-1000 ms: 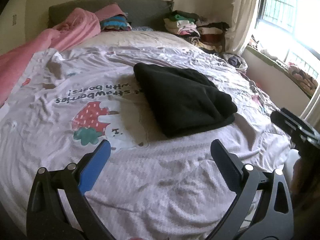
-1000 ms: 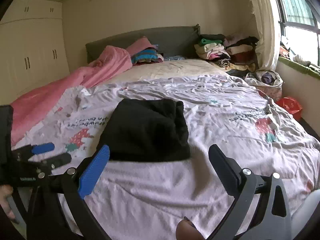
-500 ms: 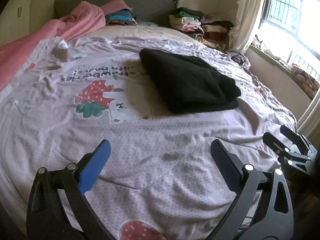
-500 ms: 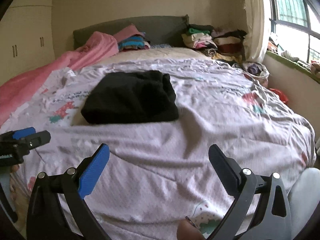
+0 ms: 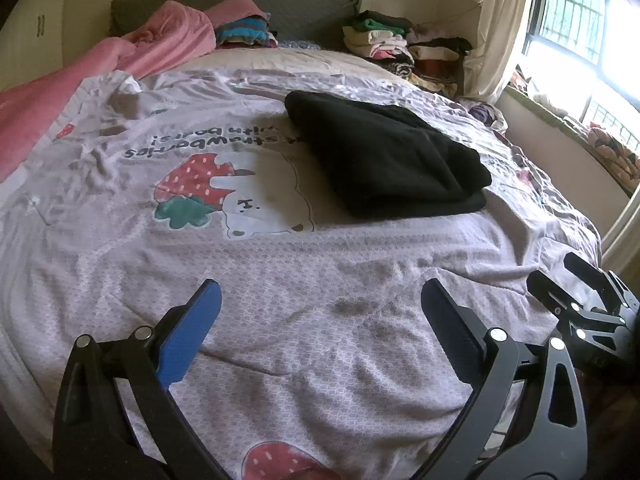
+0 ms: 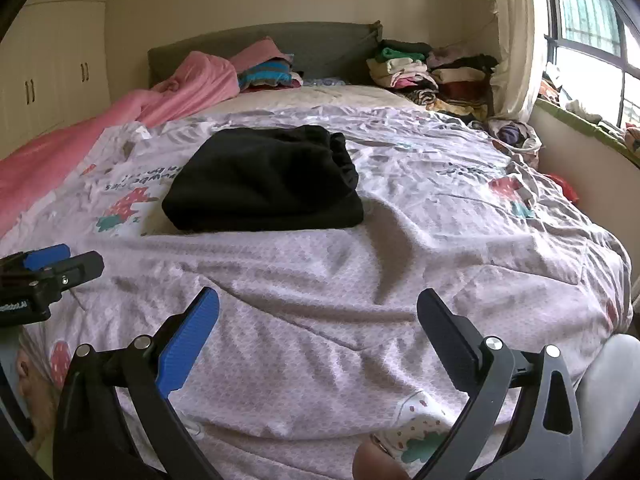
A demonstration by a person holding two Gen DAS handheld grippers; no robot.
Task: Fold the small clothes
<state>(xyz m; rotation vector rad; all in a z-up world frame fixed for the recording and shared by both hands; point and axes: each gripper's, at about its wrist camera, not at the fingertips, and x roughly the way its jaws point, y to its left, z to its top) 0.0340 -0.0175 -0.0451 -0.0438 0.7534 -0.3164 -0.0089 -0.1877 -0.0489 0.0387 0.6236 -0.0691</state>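
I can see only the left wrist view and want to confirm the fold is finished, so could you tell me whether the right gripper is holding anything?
Observer: No, the right gripper is open and empty, above the bedspread.
Operator: Thank you. How does the window side of the black garment look?
Observer: The black garment lies folded, and its gathered edge bunches up on that side.
Operator: Is there anything beside the bed, below the window?
Observer: A red object sits low beside the bed there. I cannot tell what it is.
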